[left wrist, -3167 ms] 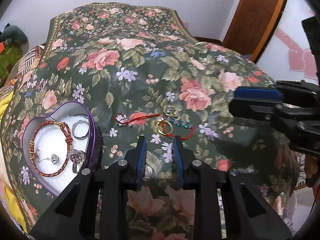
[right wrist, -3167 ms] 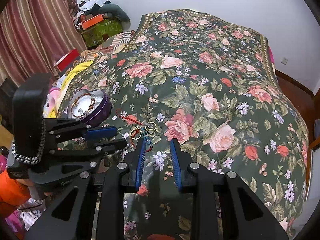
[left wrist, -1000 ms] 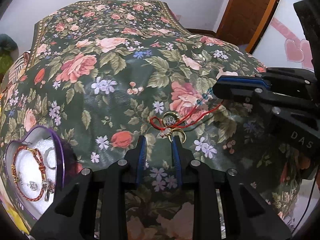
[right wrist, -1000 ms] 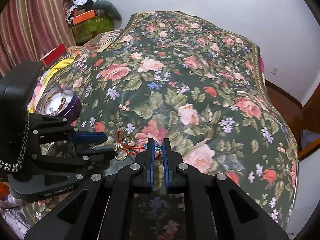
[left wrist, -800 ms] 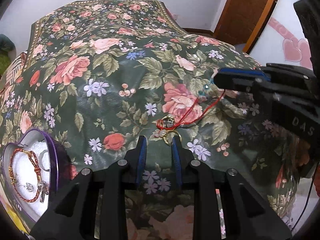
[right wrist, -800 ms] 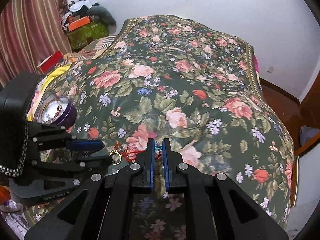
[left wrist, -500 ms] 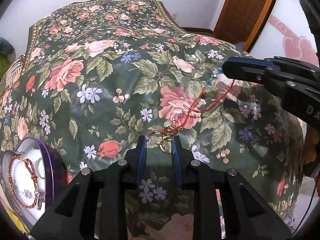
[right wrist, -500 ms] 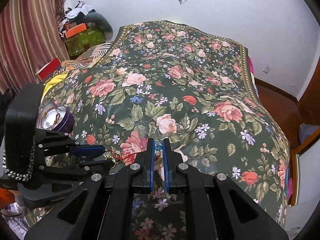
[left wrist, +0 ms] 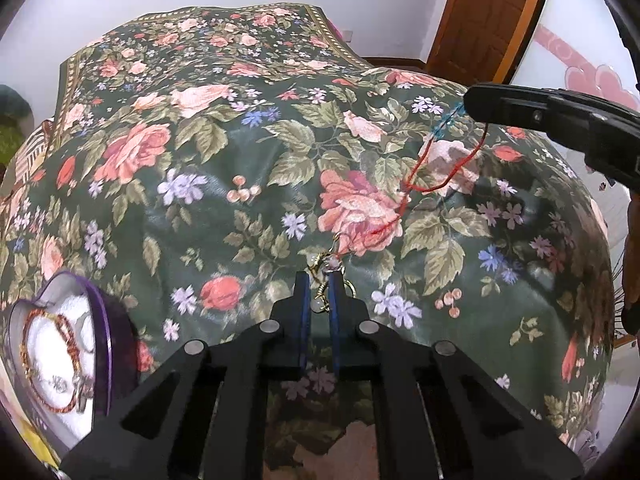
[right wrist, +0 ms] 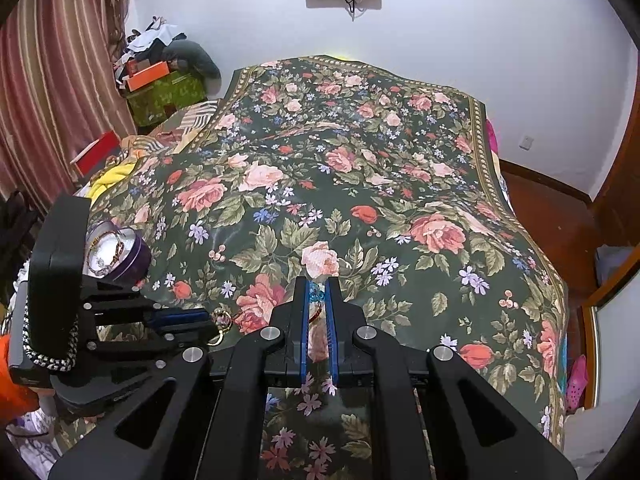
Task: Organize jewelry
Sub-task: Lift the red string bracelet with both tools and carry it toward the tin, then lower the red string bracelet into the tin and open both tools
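Note:
A red cord bracelet (left wrist: 416, 182) with blue beads (left wrist: 447, 122) and gold ring charms (left wrist: 326, 266) hangs stretched between my two grippers above the floral bedspread (left wrist: 248, 128). My left gripper (left wrist: 319, 282) is shut on the gold charm end. My right gripper (right wrist: 316, 286) is shut on the blue bead end (right wrist: 316, 294) and shows at the upper right of the left wrist view (left wrist: 472, 106). A purple heart-shaped tin (left wrist: 105, 328) at the lower left holds a red and gold bracelet (left wrist: 68, 332) and silver pieces on white foam.
The tin also shows at the left of the right wrist view (right wrist: 136, 254), behind the left gripper's body (right wrist: 176, 320). Boxes and clothes (right wrist: 160, 80) are piled by the striped curtain (right wrist: 48, 64). A wooden door (left wrist: 484, 16) stands beyond the bed's right side.
Both grippers closed on the red cord bracelet and lifted it off the bedspread. The right gripper has moved up and right, pulling the cord taut. The left jaws have narrowed on the charms.

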